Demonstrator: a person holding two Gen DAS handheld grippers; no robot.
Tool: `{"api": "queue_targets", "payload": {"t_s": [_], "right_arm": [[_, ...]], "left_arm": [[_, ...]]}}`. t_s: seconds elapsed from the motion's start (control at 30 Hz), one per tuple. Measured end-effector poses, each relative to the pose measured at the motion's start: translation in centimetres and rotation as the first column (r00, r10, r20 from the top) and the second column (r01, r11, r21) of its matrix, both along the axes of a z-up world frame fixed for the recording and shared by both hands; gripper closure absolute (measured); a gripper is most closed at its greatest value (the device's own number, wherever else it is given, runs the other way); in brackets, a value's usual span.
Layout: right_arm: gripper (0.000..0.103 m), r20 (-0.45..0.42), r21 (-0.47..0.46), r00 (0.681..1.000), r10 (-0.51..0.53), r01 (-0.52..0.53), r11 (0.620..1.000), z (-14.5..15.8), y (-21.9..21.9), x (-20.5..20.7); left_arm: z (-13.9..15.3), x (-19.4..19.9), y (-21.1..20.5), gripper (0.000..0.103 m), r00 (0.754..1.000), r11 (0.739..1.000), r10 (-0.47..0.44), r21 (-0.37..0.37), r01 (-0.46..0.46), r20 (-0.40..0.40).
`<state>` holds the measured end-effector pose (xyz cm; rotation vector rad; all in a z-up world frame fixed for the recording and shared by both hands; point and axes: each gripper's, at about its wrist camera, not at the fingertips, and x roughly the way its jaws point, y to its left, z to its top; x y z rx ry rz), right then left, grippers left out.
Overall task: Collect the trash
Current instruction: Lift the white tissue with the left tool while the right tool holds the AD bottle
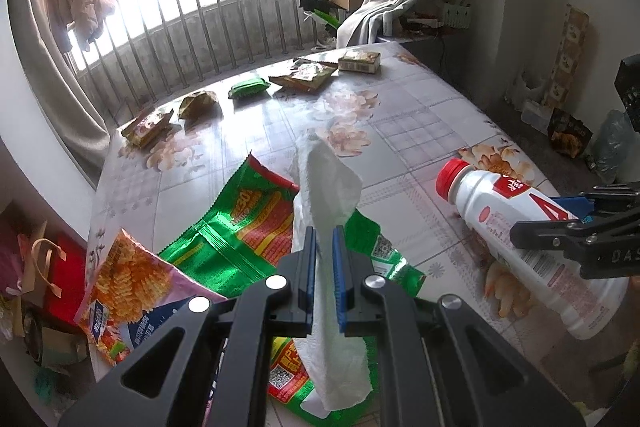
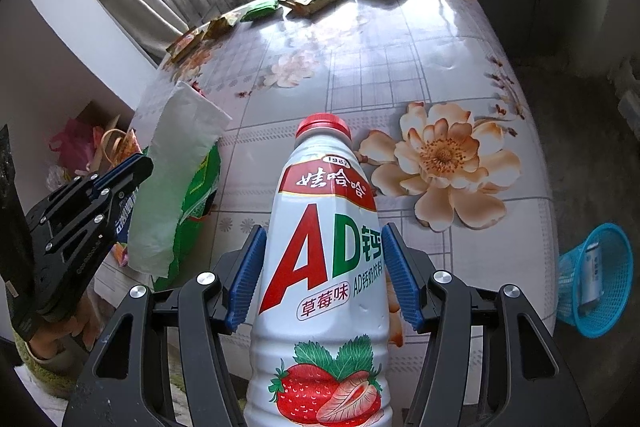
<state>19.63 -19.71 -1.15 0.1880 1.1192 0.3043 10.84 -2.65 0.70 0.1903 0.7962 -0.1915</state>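
Note:
My left gripper (image 1: 324, 231) is shut on a crumpled white paper towel (image 1: 328, 183), held above a green snack wrapper (image 1: 240, 227) on the flowered table (image 1: 400, 131). In the right wrist view the same towel (image 2: 172, 179) hangs from the left gripper (image 2: 136, 163) at the left. My right gripper (image 2: 324, 247) is shut on a white strawberry-milk bottle (image 2: 324, 251) with a red cap, its blue pads pressing both sides. The left wrist view shows that bottle (image 1: 520, 239) lifted at the right, with the right gripper (image 1: 560, 215) clamped around it.
An orange chip bag (image 1: 124, 279) lies at the table's near left corner. Several small snack packets (image 1: 248, 89) and a carton (image 1: 360, 61) line the far edge. A blue mesh basket (image 2: 596, 279) with a bottle in it stands on the floor, right of the table. Bags clutter the floor at the left.

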Motion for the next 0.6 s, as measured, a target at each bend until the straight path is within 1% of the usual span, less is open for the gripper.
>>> {"api": "queue_targets", "payload": {"t_s": [0.33,0.37,0.47,0.6], "right_arm": [[0.048,0.020,0.013,1.000,-0.024,0.024,1.000,0.7,-0.8,-0.8],[0.048,0.022,0.013,0.999,-0.026,0.026,1.000,0.7,-0.9,-0.8],[0.048,0.030,0.015,0.999,-0.032,0.032,0.999,1.0,-1.1,-1.0],[0.048,0.042,0.019,0.998,-0.042,0.041,0.999,1.3,-1.3,-1.3]], "left_arm": [[0.7,-0.6,-0.6,0.095,1.000,1.000,-0.016,0.002,0.016,0.022],[0.9,-0.7,-0.6,0.095,0.999,1.000,-0.013,-0.002,0.013,0.030],[1.4,-1.0,-0.2,0.100,0.999,1.000,-0.002,-0.018,0.003,0.048],[2.2,-1.3,0.6,0.100,0.998,0.999,0.005,-0.048,-0.002,0.065]]}}
